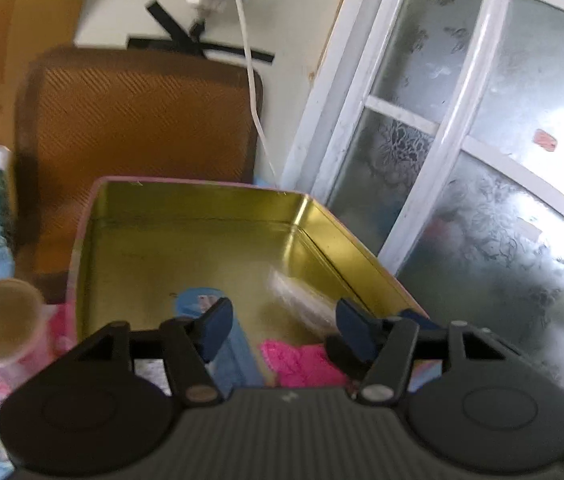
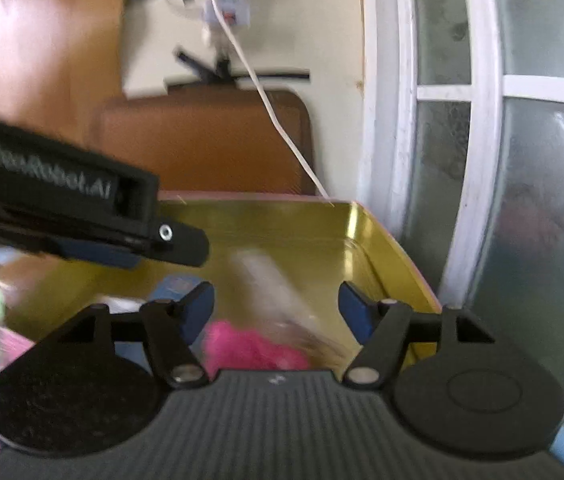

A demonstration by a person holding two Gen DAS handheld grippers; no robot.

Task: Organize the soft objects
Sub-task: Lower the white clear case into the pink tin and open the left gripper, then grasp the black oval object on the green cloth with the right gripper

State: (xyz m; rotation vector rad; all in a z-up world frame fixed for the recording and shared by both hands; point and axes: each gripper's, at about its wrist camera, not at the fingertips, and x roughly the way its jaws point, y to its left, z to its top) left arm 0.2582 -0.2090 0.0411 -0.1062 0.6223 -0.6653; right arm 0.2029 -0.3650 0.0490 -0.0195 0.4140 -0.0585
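Gold-lined tin [image 1: 202, 240] ahead of both grippers; pink cloth [image 1: 306, 364] and clear packet [image 1: 302, 300] lie inside. Left gripper [image 1: 282, 328] and right gripper [image 2: 276, 312] jaws apart, empty. Step: between placements; next, fetch another soft item

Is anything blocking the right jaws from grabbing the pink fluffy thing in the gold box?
Nothing visible does. The pink cloth lies in the tin just below the open right gripper; the left gripper hovers off to the side.

Both wrist cams sat close over the tin [image 1: 202, 240], angled down toward wall and window [image 1: 482, 160]. Shared: tin [image 2: 322, 232], chair [image 2: 202, 140], cable [image 2: 274, 120].
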